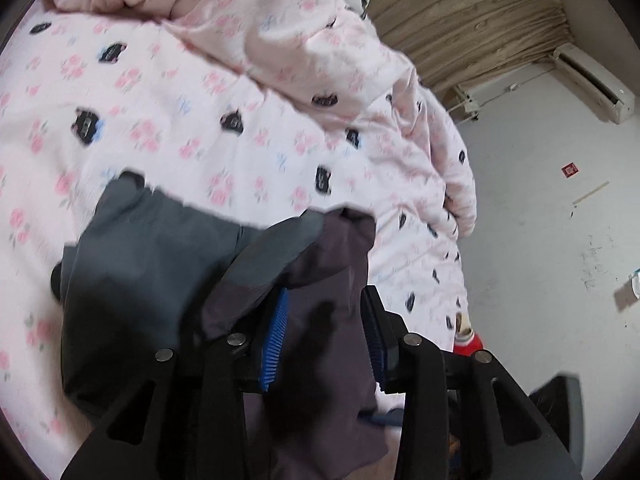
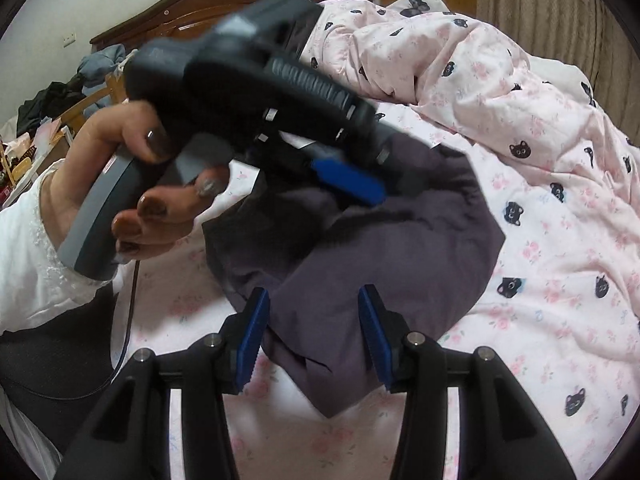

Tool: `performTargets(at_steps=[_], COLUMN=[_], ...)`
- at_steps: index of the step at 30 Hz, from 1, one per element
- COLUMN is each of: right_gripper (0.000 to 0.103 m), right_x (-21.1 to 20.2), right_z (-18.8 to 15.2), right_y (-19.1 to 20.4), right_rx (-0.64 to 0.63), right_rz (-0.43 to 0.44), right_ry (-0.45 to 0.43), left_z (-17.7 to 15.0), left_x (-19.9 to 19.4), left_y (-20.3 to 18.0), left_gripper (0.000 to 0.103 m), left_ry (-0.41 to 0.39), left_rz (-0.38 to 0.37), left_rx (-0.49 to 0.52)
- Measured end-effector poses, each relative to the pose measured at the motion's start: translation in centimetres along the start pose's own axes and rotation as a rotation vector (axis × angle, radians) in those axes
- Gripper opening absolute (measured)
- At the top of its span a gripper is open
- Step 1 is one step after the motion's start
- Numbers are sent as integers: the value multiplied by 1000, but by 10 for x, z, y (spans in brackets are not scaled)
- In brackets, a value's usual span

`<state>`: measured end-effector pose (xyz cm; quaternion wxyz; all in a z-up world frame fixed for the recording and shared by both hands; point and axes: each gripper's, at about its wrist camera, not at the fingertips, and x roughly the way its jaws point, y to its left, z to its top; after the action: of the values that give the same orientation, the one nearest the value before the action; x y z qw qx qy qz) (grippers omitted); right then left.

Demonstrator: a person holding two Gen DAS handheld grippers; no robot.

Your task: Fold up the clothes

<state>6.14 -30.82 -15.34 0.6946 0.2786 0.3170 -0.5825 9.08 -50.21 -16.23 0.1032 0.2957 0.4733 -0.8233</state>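
Dark garment (image 2: 360, 232) lies bunched on the bed (image 2: 560, 280), mid-fold. L gripper (image 1: 328, 328) and R gripper (image 2: 312, 332) both spread, cloth between the pads, nothing pinched. Likely next: pick 2 edges, pinch, then lay flat.

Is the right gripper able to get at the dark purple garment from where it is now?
Probably yes: the right gripper is open right over the dark purple garment with nothing between them; the left gripper works its far side.
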Motion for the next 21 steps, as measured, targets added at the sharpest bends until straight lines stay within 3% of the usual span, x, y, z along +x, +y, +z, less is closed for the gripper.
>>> performTargets(at_steps=[3,9,13,15,18,21], right_gripper=[50,50,50,50,51,51], right_x=[4,10,14,16,18,8], right_z=[-5,-12,-15,-16,-15,-12], right_y=[2,1,-1,-1,1,-10], right_rx=[-15,-30,-32,-34,-43,34], right_rz=[-3,9,28,34,28,84], right_ry=[4,6,6,6,4,-34], left_z=[7,13,9,6,3,1], left_x=[14,10,16,20,23,23], left_y=[9,20,32,40,50,52], left_gripper=[33,33,27,12,8,7], left_ry=[10,-43,-27,-19,-5,-2], left_rz=[17,-13,116,161,169,178], left_rx=[-45,-127,-136,-147,-170,-159])
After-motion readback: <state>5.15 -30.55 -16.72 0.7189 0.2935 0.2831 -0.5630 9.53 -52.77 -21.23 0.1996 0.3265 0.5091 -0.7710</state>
